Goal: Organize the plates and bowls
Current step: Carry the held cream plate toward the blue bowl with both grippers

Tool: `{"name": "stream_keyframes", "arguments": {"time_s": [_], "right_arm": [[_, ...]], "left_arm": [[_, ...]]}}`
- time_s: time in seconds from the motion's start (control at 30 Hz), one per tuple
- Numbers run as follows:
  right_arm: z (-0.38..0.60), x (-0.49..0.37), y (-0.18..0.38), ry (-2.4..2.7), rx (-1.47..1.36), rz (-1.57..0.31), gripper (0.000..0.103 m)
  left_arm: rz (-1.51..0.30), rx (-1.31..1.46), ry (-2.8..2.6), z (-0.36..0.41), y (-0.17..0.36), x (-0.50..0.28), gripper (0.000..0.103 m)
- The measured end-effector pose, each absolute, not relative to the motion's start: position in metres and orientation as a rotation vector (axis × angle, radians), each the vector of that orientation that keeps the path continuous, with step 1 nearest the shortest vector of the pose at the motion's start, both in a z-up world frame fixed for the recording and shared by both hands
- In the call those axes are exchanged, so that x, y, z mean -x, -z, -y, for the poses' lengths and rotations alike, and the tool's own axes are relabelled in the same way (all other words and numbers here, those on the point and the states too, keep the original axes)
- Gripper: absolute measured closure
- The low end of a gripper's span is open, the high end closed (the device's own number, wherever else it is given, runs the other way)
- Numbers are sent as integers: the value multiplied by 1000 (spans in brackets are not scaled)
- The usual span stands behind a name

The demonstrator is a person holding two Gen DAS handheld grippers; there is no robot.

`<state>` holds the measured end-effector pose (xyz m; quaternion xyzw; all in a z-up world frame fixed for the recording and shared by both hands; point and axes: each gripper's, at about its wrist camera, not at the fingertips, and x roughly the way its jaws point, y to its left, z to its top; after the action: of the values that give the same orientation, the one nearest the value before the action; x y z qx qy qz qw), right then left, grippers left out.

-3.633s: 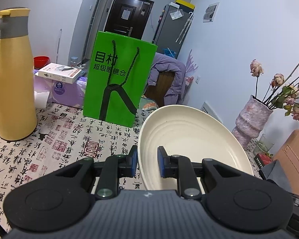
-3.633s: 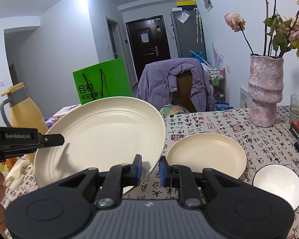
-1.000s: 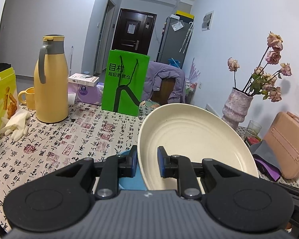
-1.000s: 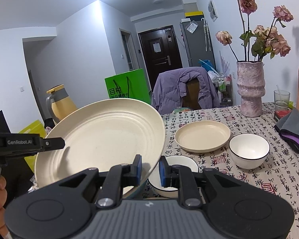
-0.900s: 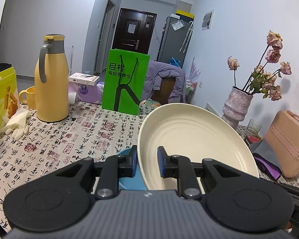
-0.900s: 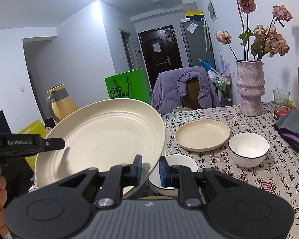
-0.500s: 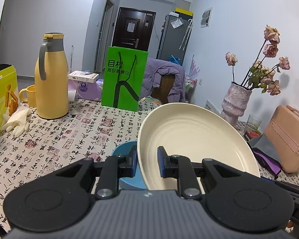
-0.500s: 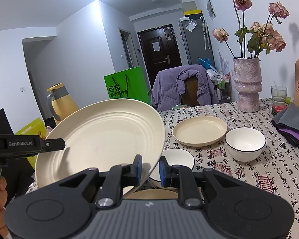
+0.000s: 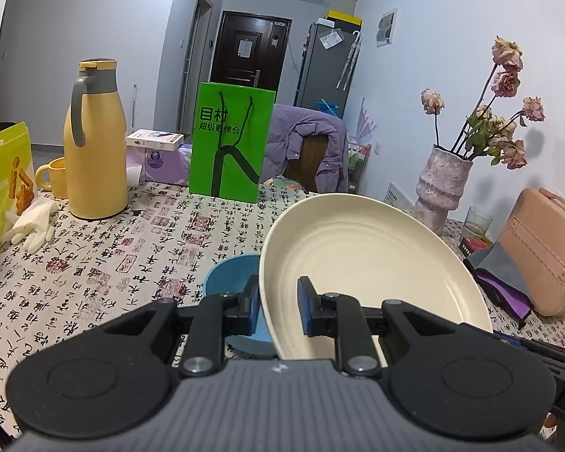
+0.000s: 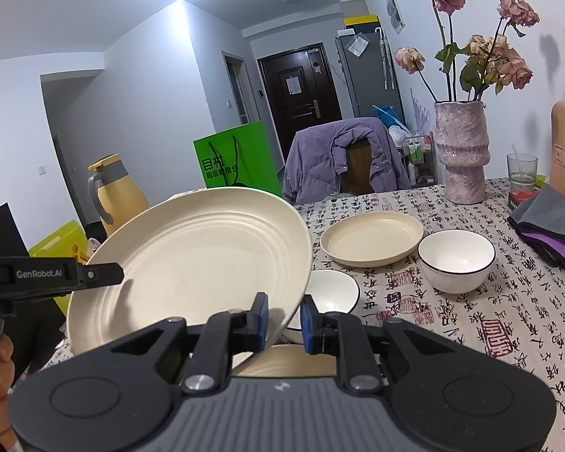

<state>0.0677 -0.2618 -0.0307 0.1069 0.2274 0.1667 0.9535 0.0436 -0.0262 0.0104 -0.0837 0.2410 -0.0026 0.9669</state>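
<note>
A large cream plate (image 9: 365,271) hangs tilted above the table, held from both sides. My left gripper (image 9: 278,301) is shut on its left rim, and my right gripper (image 10: 284,318) is shut on the right rim of the same plate (image 10: 192,263). The left gripper's body (image 10: 56,275) shows at the plate's far side in the right wrist view. Under the plate sit a blue bowl (image 9: 233,275) and a white bowl (image 10: 331,290), both partly hidden. Further back stand a smaller cream plate (image 10: 373,243) and a second white bowl (image 10: 457,260).
On the patterned tablecloth (image 9: 132,248) stand a yellow jug (image 9: 94,150), a green paper bag (image 9: 229,143) and a vase of dried roses (image 10: 461,150). A folded grey and purple cloth (image 10: 546,222) and a pink case (image 9: 542,248) lie at the right. A chair with a purple jacket (image 10: 346,158) stands behind the table.
Both grippers keep their hold on the plate. The view has drawn back slightly, so more of the blue bowl shows under the plate's left edge and the dishes sit a little further off.
</note>
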Motion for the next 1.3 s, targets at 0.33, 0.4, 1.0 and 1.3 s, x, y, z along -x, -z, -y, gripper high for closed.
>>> {"name": "stream_keyframes", "arguments": {"time_s": [0.33, 0.4, 1.0, 1.3], "right_arm": [[265, -64, 36, -338, -222, -476, 85], [265, -64, 37, -338, -222, -480, 85], [270, -67, 51, -334, -229, -514, 85], [271, -70, 61, -330, -232, -539, 85]], "left_arm": [[-500, 162, 3, 33, -3, -40, 83], [-504, 163, 3, 33, -1, -40, 83], [-542, 156, 2, 36, 16, -42, 83], [-566, 150, 6, 38, 27, -45, 83]]}}
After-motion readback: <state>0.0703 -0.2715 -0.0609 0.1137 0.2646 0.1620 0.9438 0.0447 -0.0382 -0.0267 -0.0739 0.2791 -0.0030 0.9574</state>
